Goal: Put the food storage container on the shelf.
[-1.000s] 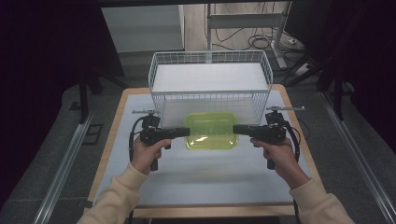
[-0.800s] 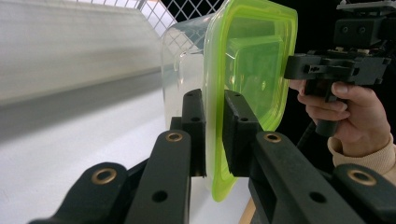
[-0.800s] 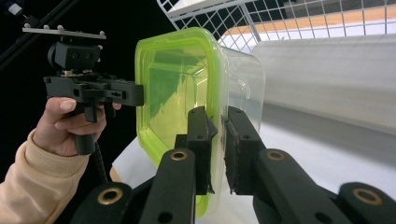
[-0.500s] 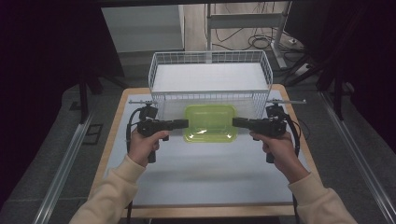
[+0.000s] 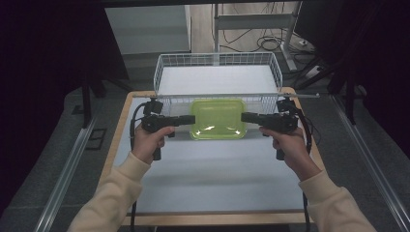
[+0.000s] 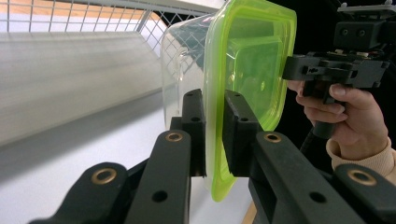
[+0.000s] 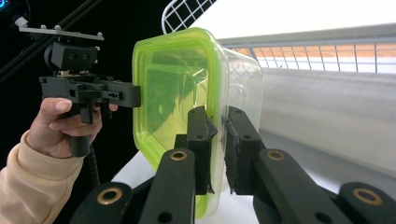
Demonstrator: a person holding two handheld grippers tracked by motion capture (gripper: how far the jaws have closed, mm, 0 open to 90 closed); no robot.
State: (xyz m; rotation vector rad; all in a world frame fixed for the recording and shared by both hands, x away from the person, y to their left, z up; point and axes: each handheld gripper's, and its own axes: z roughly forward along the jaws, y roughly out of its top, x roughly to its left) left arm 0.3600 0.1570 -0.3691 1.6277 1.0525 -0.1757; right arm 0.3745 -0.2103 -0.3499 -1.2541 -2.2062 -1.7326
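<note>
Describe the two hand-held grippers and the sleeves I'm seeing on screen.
Both the left hand-held gripper and the right hand-held gripper are matte black, pistol-shaped, with brass-coloured pivot pins on the jaw links. A black cable loops from each. The person wears cream, rib-cuffed sleeves.

A box (image 5: 217,119) with a bright green lid was held up in the air. Its lid faced up and its see-through bottom hung below. It sat level, with its long side running left to right. It was above the far part of the white table (image 5: 212,169), just in front of the near wall of the white wire basket (image 5: 217,72). The lid had round corners and a raised flat part in its middle. The lid was shut on the box.
</note>
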